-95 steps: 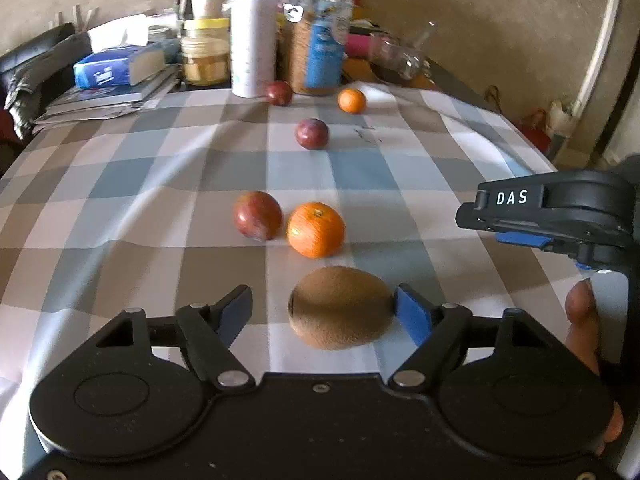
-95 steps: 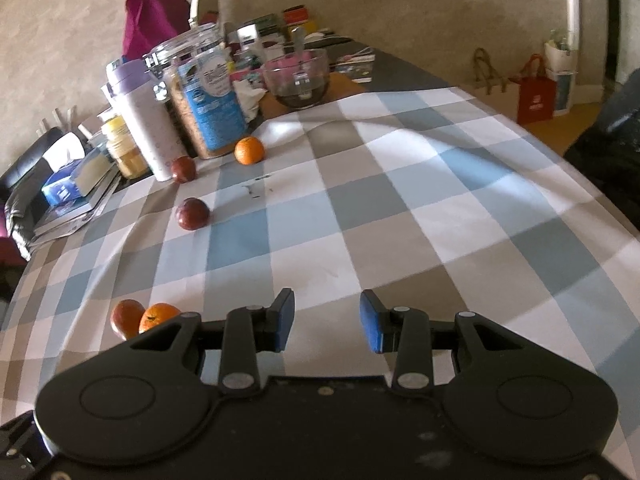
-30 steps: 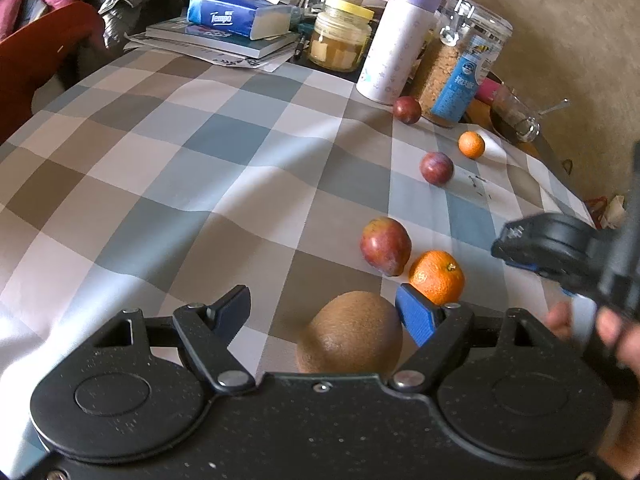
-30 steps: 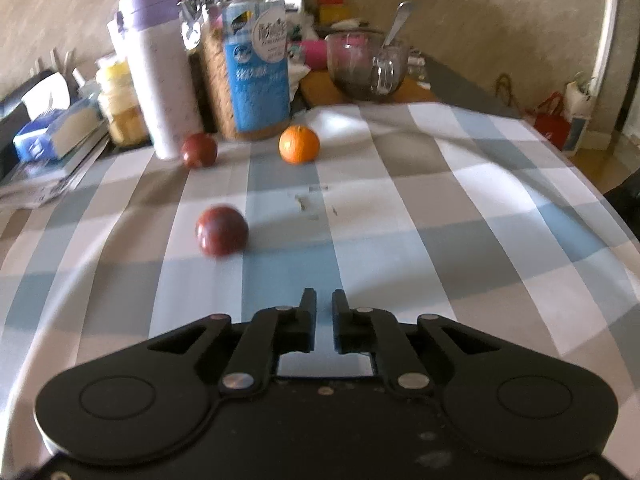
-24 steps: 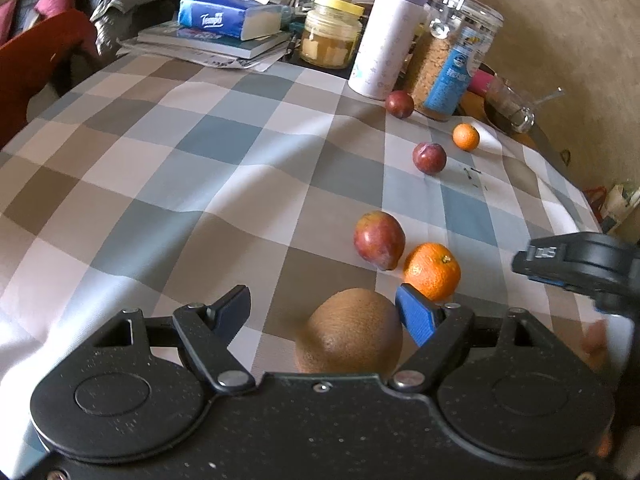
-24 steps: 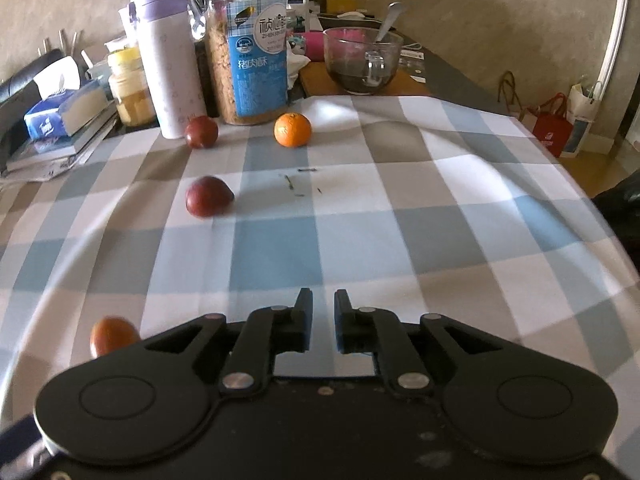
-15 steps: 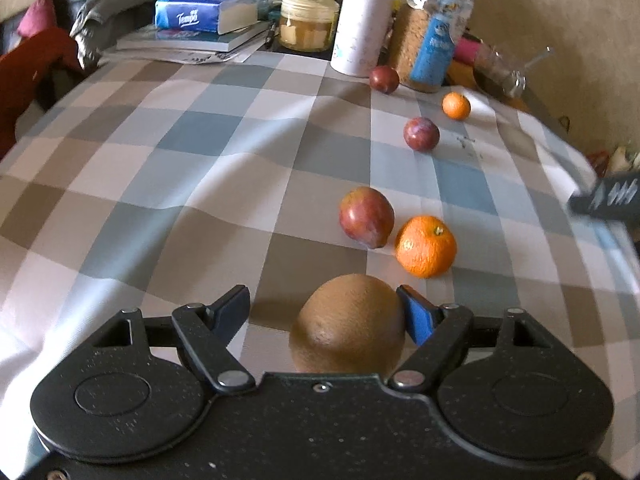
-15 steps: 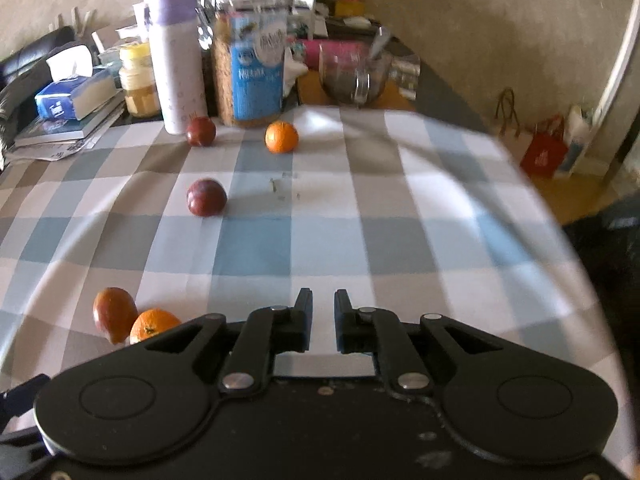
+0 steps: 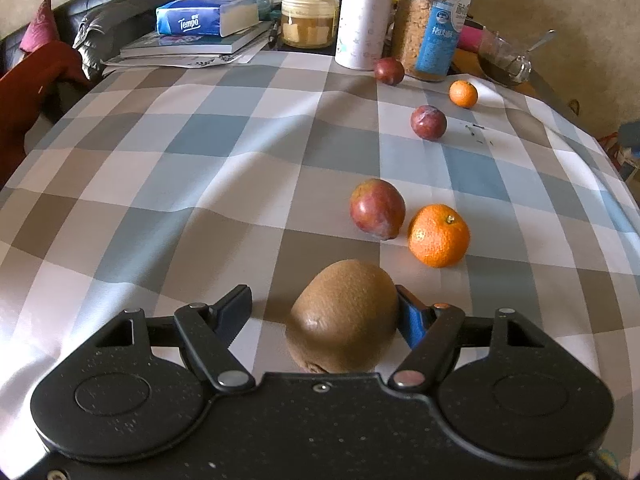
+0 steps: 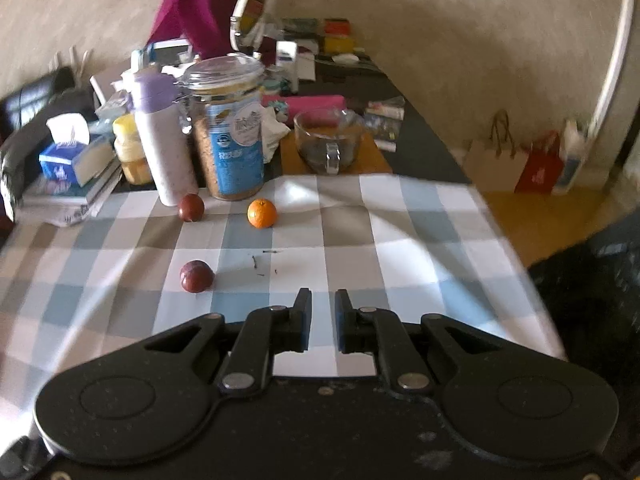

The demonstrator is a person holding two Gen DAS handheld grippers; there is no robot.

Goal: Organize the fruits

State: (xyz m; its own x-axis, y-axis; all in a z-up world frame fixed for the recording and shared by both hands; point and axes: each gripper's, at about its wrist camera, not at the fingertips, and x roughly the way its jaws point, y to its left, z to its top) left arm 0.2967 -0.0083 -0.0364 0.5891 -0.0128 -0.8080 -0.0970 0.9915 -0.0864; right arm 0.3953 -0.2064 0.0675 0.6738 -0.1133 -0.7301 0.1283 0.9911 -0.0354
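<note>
A brown kiwi (image 9: 344, 316) lies on the checked tablecloth (image 9: 200, 184) between the jaws of my left gripper (image 9: 320, 304), which are closing. The blue right pad (image 9: 406, 314) touches the kiwi; the left pad (image 9: 236, 308) stands apart from it. Just beyond lie a reddish plum (image 9: 378, 208) and an orange (image 9: 438, 236). Farther off are a dark plum (image 9: 428, 122), a small orange (image 9: 463, 94) and another plum (image 9: 389, 71). My right gripper (image 10: 323, 316) hangs above the cloth, nearly shut with a narrow gap and nothing in it. Ahead of it are the dark plum (image 10: 196, 276), the small orange (image 10: 262, 213) and the far plum (image 10: 191, 207).
The far end of the table is crowded: a white bottle (image 9: 364, 12), a glass jar with a blue label (image 9: 436, 24), a yellow-lidded jar (image 9: 308, 20), a tissue box on books (image 9: 204, 20) and a glass bowl (image 10: 328, 140). Paper bags (image 10: 536, 164) stand on the floor beyond the table's right edge.
My left jaws have narrowed around the kiwi and the right pad now touches it. My right gripper has risen, showing more of the table, and has left the left wrist view.
</note>
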